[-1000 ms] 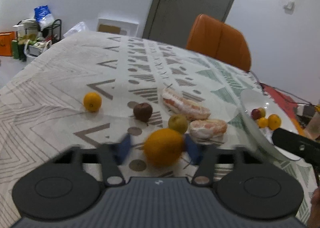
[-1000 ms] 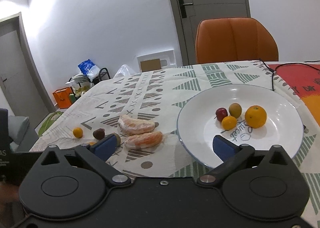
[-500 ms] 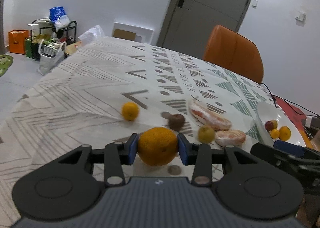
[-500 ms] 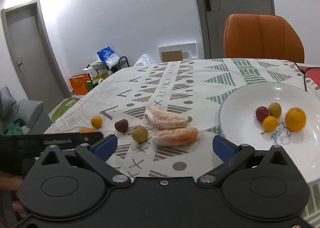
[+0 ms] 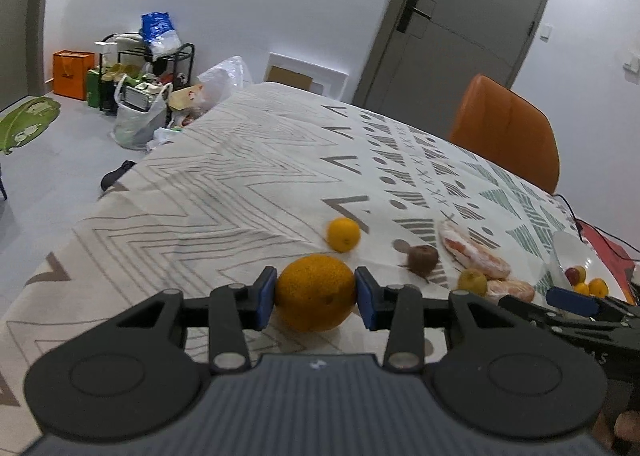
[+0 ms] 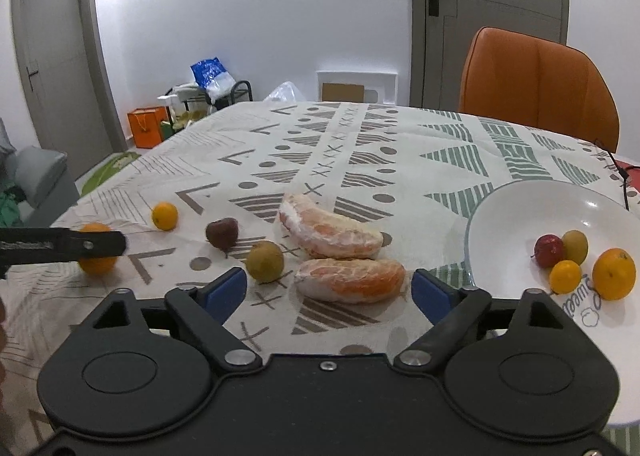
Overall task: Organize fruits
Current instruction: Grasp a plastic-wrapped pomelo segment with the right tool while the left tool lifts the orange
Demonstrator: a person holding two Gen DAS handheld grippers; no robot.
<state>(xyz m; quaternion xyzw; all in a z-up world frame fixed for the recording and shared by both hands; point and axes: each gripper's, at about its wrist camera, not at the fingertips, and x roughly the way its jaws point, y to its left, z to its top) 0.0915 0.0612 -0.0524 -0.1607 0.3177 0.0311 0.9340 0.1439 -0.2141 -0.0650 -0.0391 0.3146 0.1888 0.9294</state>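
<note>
My left gripper (image 5: 315, 296) is shut on a large orange (image 5: 314, 288), its blue pads pressing both sides just above the patterned tablecloth. On the cloth beyond lie a small orange (image 5: 343, 234), a dark brown fruit (image 5: 422, 259), a yellow-green fruit (image 5: 473, 282) and two peeled pomelo segments. My right gripper (image 6: 328, 292) hangs over the nearer pomelo segment (image 6: 350, 279). Its jaws are closing with the segment between them, and the pads are clear of it. The other segment (image 6: 328, 232) lies just behind. A white plate (image 6: 520, 207) at the right holds several small fruits.
An orange chair (image 6: 536, 79) stands at the table's far side. A black cable (image 6: 618, 171) runs past the plate. The table's left edge drops to a floor with bags and a rack (image 5: 144, 83). The left gripper's finger (image 6: 60, 244) shows at the left of the right wrist view.
My left gripper shut on the large orange and carried it left, away from the other fruit. My right gripper swung left from the plate to the near pomelo segment, and its jaws narrowed.
</note>
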